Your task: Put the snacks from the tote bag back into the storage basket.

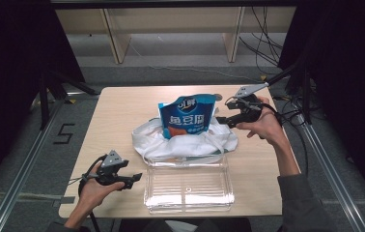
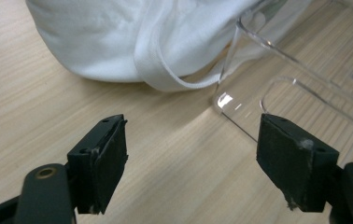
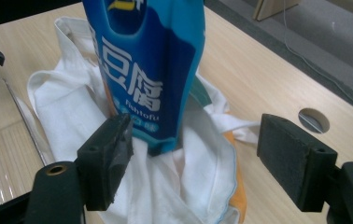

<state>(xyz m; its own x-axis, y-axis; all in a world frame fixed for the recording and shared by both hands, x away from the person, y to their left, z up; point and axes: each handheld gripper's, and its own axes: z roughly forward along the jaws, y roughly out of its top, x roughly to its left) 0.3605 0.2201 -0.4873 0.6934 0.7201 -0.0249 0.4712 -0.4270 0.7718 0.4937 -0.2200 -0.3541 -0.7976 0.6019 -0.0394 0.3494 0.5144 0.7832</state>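
Inside the white bag point(image 1: 185, 140) the blue pouch's point(image 1: 187, 116) base is hidden; both claws point(image 1: 134, 180) point(image 1: 221, 121) gape wide, empty.

Table's left third bare; snack pouch point(image 1: 187, 115), bag point(image 1: 183, 140), clear tray point(image 1: 188, 188) block ctr.

The blue snack pouch point(image 3: 146, 74) carries Chinese characters and "fishtofu"; the floor point(image 1: 26, 145) bears a "5" point(image 1: 63, 134).
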